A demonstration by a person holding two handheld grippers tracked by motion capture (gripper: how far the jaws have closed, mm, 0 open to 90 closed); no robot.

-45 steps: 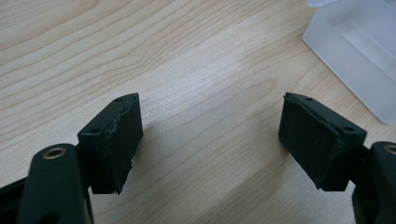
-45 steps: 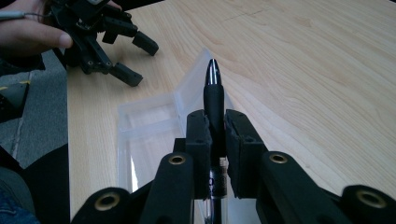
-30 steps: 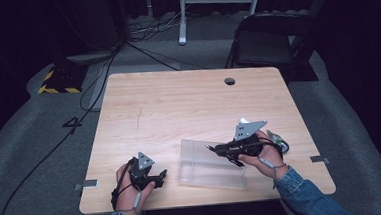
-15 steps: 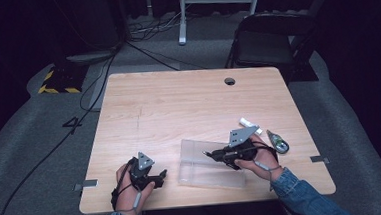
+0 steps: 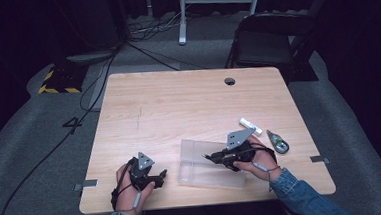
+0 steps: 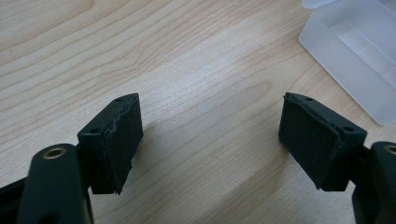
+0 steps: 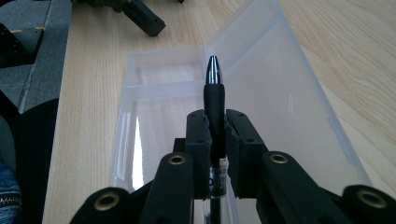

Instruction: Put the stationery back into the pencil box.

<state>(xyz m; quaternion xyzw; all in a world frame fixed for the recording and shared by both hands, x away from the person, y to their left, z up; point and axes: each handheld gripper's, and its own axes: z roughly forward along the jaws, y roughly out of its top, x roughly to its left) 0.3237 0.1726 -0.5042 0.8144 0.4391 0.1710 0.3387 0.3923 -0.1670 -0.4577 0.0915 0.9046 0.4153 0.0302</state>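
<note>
Pen: one black pen [image 7: 215, 105] with a shiny metal tip, clamped between the jaws of the right gripper [image 7: 215, 140]; in the right gripper view its long axis runs straight along the jaws, tip pointing forward and away from the hand, toward the far end of the clear box.
Pen position: over the open clear plastic box [image 5: 202, 162], above its floor; whether the tip touches the plastic cannot be told.
Right gripper: jaws closed tight on the pen's black barrel, pads pressing both sides; in the high view the right gripper [image 5: 216, 157] points toward the table's left side, out over the box.
Left gripper: jaws spread wide with nothing between the pads (bare wood grain shows through the gap) [image 6: 210, 135]; in the high view the left gripper [image 5: 155, 178] rests near the front edge of the table [image 5: 178, 103], well apart from the box.
Box: one, clear, lid folded open so two shallow halves lie side by side; a corner of it shows at the upper right of the left gripper view [image 6: 355, 51].
Other things: one small white stick-like item [image 5: 247, 123] and one greenish oblong item [image 5: 278, 142] lie on the wood beside the right hand [image 5: 257, 158]; both too small to identify.
Hidden: the pen's rear end is cut off behind the jaws, and print on its barrel is unreadable.
Count: two grippers, one pen, one box, two small loose items.
</note>
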